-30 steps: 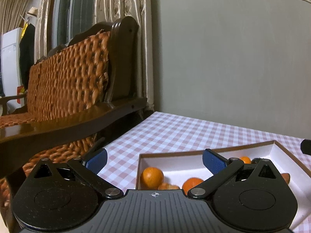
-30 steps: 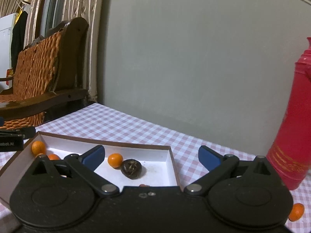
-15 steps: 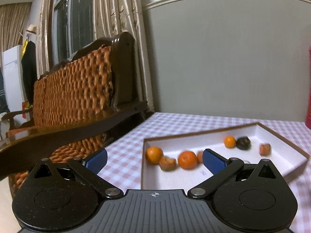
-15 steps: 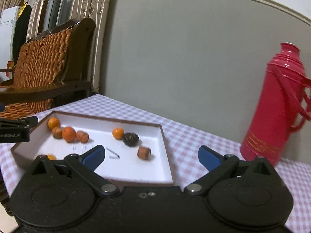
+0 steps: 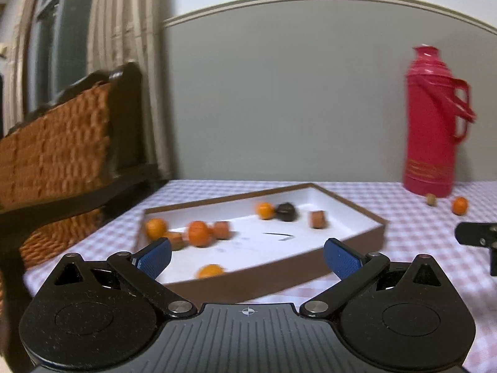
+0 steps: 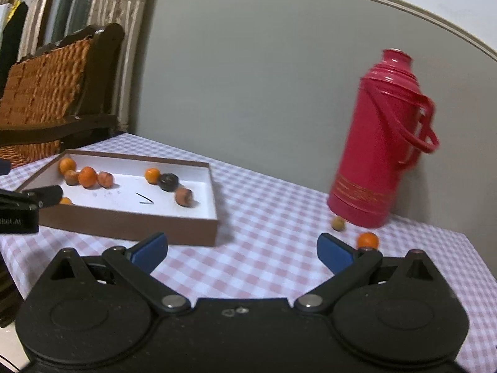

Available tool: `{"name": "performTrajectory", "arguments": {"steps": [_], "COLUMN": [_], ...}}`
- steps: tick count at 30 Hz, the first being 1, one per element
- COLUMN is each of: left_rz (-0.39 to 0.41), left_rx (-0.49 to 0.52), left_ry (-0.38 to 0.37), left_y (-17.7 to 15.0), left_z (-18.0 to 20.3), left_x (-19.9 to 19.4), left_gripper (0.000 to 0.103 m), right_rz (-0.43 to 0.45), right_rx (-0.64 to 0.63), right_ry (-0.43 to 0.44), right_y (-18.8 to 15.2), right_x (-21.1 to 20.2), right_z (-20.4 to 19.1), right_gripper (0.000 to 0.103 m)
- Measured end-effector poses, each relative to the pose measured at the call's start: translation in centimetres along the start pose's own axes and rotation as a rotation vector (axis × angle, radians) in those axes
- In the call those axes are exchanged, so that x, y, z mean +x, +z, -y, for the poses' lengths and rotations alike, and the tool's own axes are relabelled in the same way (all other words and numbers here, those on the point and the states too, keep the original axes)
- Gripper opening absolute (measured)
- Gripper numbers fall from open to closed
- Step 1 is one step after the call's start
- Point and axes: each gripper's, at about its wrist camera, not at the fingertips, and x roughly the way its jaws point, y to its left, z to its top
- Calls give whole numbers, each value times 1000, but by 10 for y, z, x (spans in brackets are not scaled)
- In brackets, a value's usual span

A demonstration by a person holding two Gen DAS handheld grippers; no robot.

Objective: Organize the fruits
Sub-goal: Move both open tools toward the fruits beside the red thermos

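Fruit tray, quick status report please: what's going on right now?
Both tools open, empty: left tool, right tool. Tray holds most fruit. Orange fruit and brown one loose beside red thermos. Nothing blocking.

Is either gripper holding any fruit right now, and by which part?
Nothing is held. The left gripper and right gripper are both open with nothing between their fingers.

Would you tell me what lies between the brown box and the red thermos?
Only bare checked tablecloth, seen in the right wrist view, separates the box from the thermos.
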Motion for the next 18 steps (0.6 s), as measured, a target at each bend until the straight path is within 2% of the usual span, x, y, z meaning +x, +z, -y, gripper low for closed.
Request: {"name": "performTrajectory", "arguments": {"steps": [4, 18], "left_rz": [17, 1], "left_rx": [36, 27], "left_ry": [-46, -195], "left_y": [2, 4], "left_z": [27, 87], "left_x": [-1, 12], "left_gripper": [103, 103], "right_rz": [-11, -51], "right_rx": [25, 99], "right_ry": [-43, -157], "right_y": [-9, -35], "right_x": [-6, -14], "right_z": [21, 80], "right_gripper": [97, 97]}}
